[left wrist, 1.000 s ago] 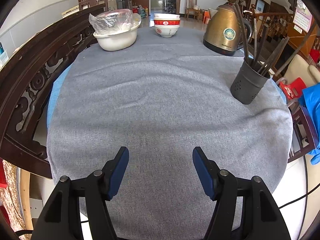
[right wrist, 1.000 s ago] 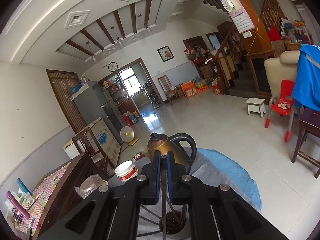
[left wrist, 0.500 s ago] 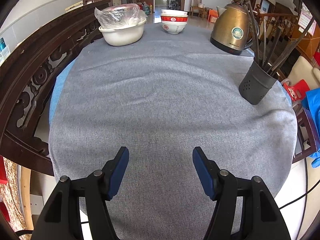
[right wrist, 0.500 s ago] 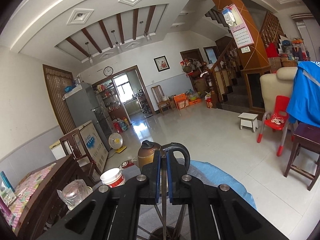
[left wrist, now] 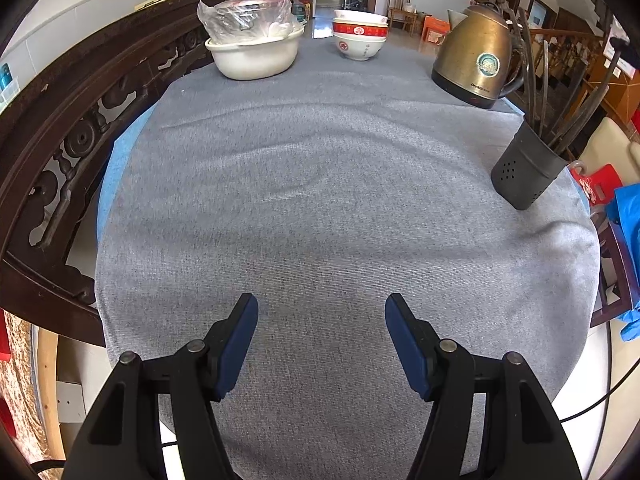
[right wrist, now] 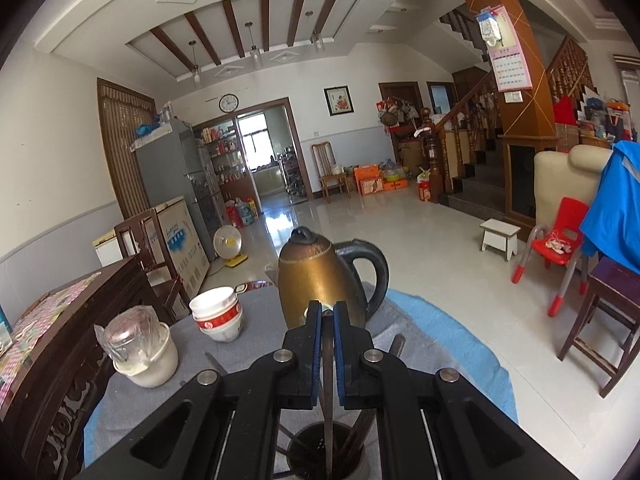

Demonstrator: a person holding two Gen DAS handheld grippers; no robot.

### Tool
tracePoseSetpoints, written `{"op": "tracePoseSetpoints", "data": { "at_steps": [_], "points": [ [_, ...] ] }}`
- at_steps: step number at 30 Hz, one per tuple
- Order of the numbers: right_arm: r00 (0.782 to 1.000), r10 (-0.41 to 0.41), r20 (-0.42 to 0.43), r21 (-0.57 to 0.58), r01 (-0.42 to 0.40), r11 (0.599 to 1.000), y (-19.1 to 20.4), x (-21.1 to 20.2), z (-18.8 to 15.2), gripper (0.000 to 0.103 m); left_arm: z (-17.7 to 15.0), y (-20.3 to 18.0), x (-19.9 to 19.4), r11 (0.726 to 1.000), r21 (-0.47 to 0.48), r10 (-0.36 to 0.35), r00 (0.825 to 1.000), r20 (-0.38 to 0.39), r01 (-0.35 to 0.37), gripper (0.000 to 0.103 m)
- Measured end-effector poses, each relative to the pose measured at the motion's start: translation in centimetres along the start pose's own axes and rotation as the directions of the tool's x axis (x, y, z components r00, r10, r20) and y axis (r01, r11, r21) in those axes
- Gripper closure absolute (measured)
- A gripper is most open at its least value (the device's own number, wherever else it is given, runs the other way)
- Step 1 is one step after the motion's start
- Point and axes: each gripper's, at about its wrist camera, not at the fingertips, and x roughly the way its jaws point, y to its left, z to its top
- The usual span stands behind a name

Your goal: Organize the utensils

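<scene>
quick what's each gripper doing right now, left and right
Left gripper: open, holding nothing, above the grey tablecloth.
Right gripper: shut on a utensil standing in the holder.

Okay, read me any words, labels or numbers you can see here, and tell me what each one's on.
Brass-coloured electric kettle: dark print on its base, too blurred to read.
Its round teal sticker: unreadable.
Red-banded white stacked bowls: emblems, illegible.
Pink wall calendar: numbers too small.
Round wall clock: numerals too small.
</scene>
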Motion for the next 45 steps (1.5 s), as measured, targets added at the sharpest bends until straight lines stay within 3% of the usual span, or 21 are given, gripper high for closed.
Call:
{"op": "tracePoseSetpoints", "data": {
  "at_steps": [14, 21, 23, 26, 27, 28, 31, 37, 45],
  "points": [
    [0.995, 0.052, -0.083, 0.058, -0.047, 0.997, 0.0, 0.0, -2.3, 0.094, -0.3, 1.0, 0.2, 1.0, -0.016, -0.004, 1.0, -0.011, 0.004, 0.036],
    [0.992, 0.103, -0.071, 0.117, -0.095, 0.989, -1.1, -1.6, -2.9, 0.093, -0.5, 0.7, 0.1, 1.0, -0.006, 0.014, 1.0, -0.012, -0.014, 0.036],
    [0.991, 0.115, -0.062, 0.12, -0.107, 0.987, -1.5, -2.4, -3.1, 0.089, -0.7, 0.7, 0.0, 1.0, -0.003, 0.016, 1.0, -0.011, -0.016, 0.036],
    [0.99, 0.132, -0.051, 0.112, -0.126, 0.986, -1.9, -3.8, -3.7, 0.068, -0.8, 0.5, -0.1, 1.0, 0.003, 0.024, 1.0, -0.008, -0.024, 0.036],
    [0.989, 0.139, -0.043, 0.108, -0.134, 0.985, -2.1, -4.4, -4.0, 0.047, -0.8, 0.4, -0.2, 1.0, 0.007, 0.03, 1.0, -0.003, -0.03, 0.035],
    [0.989, 0.145, -0.028, 0.104, -0.141, 0.985, -2.3, -5.1, -4.3, 0.035, -0.8, 0.3, -0.3, 0.999, 0.01, 0.036, 0.999, 0.002, -0.036, 0.034],
    [0.991, 0.135, 0.018, 0.065, -0.135, 0.989, -2.8, -7.2, -5.1, 0.036, -0.9, 0.1, -0.8, 0.998, 0.018, 0.058, 0.998, 0.022, -0.058, 0.031],
    [0.989, 0.145, 0.015, -0.009, -0.145, 0.989, -3.3, -9.9, -7.4, 0.036, -1.1, -0.8, -1.8, 0.995, 0.038, 0.087, 0.995, 0.055, -0.089, 0.03],
    [0.99, 0.124, -0.073, -0.007, -0.125, 0.992, -5.6, -11.1, -11.2, 0.036, -1.2, -2.0, -4.4, 0.983, 0.083, 0.153, 0.977, 0.147, -0.166, 0.026]
  ]
}}
